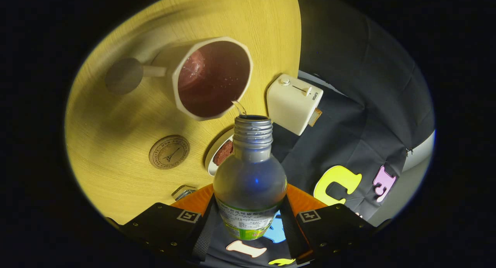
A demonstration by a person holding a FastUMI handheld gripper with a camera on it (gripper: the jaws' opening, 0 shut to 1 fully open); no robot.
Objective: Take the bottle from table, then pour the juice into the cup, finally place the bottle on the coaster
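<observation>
A clear bottle with a green-and-white label and an open threaded neck sits between my fingers, and my gripper is shut on its body. The bottle is tipped forward, its mouth just over the near rim of a white faceted cup with a side handle. A thin stream of liquid runs from the mouth into the cup, whose inside looks dark red. A round brown coaster with a stamped tower lies on the yellow wooden table, beside the bottle and nearer to me than the cup.
A small white toaster-shaped box stands at the table's edge beside the cup. A white dish holding something reddish-brown lies behind the bottle's shoulder. A small metal piece lies near my fingers. Black cloth hangs beyond the table's edge.
</observation>
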